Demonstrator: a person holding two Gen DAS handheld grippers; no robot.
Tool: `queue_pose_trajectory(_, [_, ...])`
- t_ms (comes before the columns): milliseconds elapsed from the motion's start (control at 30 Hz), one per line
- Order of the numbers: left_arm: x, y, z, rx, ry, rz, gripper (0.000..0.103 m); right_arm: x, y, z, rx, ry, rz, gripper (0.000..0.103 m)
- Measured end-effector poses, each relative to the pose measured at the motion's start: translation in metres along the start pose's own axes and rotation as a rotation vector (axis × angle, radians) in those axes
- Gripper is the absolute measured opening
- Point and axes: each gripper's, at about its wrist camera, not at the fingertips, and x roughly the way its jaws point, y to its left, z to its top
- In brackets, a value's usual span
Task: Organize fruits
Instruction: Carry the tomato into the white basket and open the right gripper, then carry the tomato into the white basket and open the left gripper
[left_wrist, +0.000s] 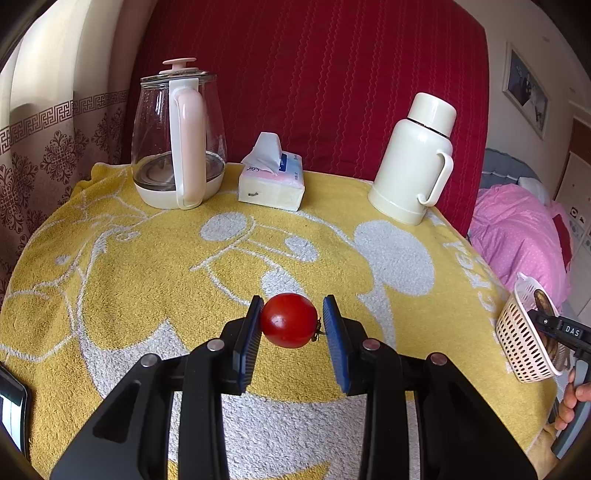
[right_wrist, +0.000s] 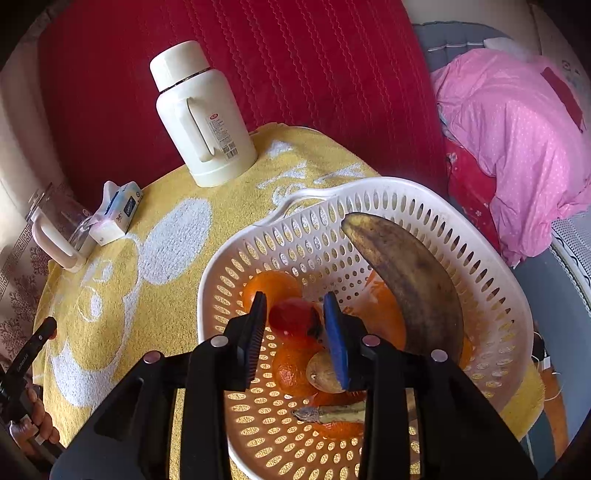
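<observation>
yellow towel (left_wrist: 147, 280) covers our table, red cloth behind; our left gripper (left_wrist: 291, 319) pinches a tomato (left_wrist: 289, 320) at 6 o'clock above it; our right gripper (right_wrist: 293, 314), jaws spread, hangs over the white basket (right_wrist: 491, 295) with a second tomato (right_wrist: 293, 317) loose between them, beside oranges (right_wrist: 271, 288) and a browned banana (right_wrist: 413, 280)

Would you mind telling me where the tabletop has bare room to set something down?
The widest free patch is the yellow towel in the middle, bordered by the kettle, tissue pack and flask along the back and the basket at the right edge. The basket itself is crowded with fruit.
</observation>
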Motion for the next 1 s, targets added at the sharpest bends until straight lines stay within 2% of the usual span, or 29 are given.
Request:
queue_pose_trajectory(100, [0.000,0.000,0.000,0.000,0.000,0.000,0.033,-0.004,0.001,-0.001,-0.002,-0.009,-0.001,0.044])
queue_pose_trajectory(433, [0.000,-0.003,-0.001,0.012,-0.002,-0.001,0.033,-0.041,-0.006,-0.002,0.011,-0.100,0.005,0.045])
queue_pose_trajectory(500, [-0.001,-0.004,-0.002,0.017,-0.001,0.000,0.033,-0.049,-0.010,-0.004,0.011,-0.127,-0.007,0.049])
queue_pose_trajectory(567, [-0.001,-0.006,-0.003,0.017,0.007,-0.018,0.033,-0.058,-0.014,-0.009,0.006,-0.159,-0.029,0.052])
queue_pose_trajectory(800, [-0.007,-0.016,-0.006,0.026,0.022,-0.072,0.033,-0.079,-0.023,-0.030,-0.100,-0.238,-0.130,0.052])
queue_pose_trajectory(900, [-0.013,-0.022,-0.010,0.021,0.034,-0.092,0.033,-0.086,-0.032,-0.034,-0.108,-0.260,-0.137,0.059])
queue_pose_trajectory(1000, [-0.020,-0.031,-0.014,0.015,0.045,-0.118,0.033,-0.088,-0.044,-0.037,-0.081,-0.267,-0.128,0.060])
